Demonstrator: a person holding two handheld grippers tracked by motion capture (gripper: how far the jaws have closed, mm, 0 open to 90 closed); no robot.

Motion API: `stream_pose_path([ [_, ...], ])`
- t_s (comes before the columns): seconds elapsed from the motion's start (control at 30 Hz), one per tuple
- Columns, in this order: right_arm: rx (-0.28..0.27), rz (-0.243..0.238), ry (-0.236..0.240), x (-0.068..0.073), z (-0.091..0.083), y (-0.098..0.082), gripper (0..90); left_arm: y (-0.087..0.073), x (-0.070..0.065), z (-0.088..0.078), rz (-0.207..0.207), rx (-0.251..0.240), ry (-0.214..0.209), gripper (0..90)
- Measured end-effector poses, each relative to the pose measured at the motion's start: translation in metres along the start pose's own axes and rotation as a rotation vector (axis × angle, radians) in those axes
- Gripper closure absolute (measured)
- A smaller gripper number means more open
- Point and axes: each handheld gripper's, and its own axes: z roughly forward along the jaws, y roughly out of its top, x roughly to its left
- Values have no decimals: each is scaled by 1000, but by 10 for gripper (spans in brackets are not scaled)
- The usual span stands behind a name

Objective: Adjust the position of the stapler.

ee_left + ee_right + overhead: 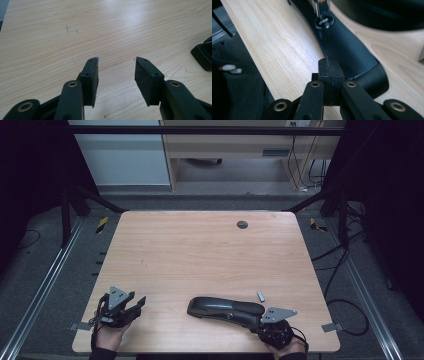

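stapler (226,309): lying flat on the surface (200,250), near front edge, not lifted yet
right hand-held gripper (328,67): pressed together, empty, at stapler's rear end
left hand-held gripper (116,72): apart, empty, well off
small metal piece (261,295): just beside stapler, untouched

Light wood table (200,255), rounded corners, with a dark round plug (242,224) up near the top edge. Lower right there's a big black stapler (225,309) lying flat, small grey block (260,296) just beside it.

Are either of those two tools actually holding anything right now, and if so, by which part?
No. The left tool has its pads apart over bare table. The right tool is shut, pads pressed together, resting at the rear end of the black stapler, not gripping it.
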Motion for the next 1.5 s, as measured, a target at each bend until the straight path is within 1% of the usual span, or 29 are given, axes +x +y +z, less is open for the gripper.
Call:
stream_pose_path([
  [0.1, 16, 11, -10, -2, 2, -1, 900, 0, 0, 0, 2, 0, 0, 540],
  [0.13, 31, 18, -28, -3, 1, -1, 900, 0, 0, 0, 2, 0, 0, 545],
  [0.17, 30, 20, -22, -4, 1, -2, 900, 0, 0, 0, 2, -1, 0, 548],
  [0.23, 26, 19, -21, -4, 1, -2, 900, 0, 0, 0, 2, 0, -3, 552],
  [0.33, 31, 5, -36, -4, 0, -1, 900, 0, -1, 0, 3, -1, -8, 571],
  [0.53, 11, 17, -48, -10, -1, -2, 900, 1, -3, 0, 11, 2, -28, 618],
  [0.6, 12, 26, -65, -14, -2, -2, 900, 1, -5, 0, 19, 0, -39, 647],
  [0.63, 2, 28, -63, -15, -1, -2, 900, 2, -6, 0, 21, 0, -42, 655],
  [0.77, 4, 31, -75, -17, -1, -2, 900, 2, -9, 1, 30, 2, -55, 688],
  [0.97, -7, 32, -84, -20, 1, -1, 900, 3, -15, 2, 46, 7, -73, 746],
  [1.1, -6, 37, -87, -21, 1, 0, 900, 4, -19, 3, 55, 10, -81, 760],
  [1.2, -3, 38, -87, -21, 1, 0, 900, 5, -21, 4, 54, 11, -87, 772],
  [1.3, -3, 35, -91, -21, 1, 0, 900, 5, -24, 5, 60, 15, -93, 799],
  [1.4, -8, 41, -92, -20, 1, 0, 900, 10, -27, 6, 51, 8, -109, 818],
  [1.43, -14, 42, -92, -21, 0, 1, 900, 12, -28, 7, 53, 3, -113, 831],
  [1.47, -33, 51, -90, -21, -3, 1, 900, 19, -32, 10, 56, -3, -118, 846],
  [1.5, -33, 51, -90, -21, -3, 1, 900, 19, -32, 10, 56, -3, -118, 853],
])
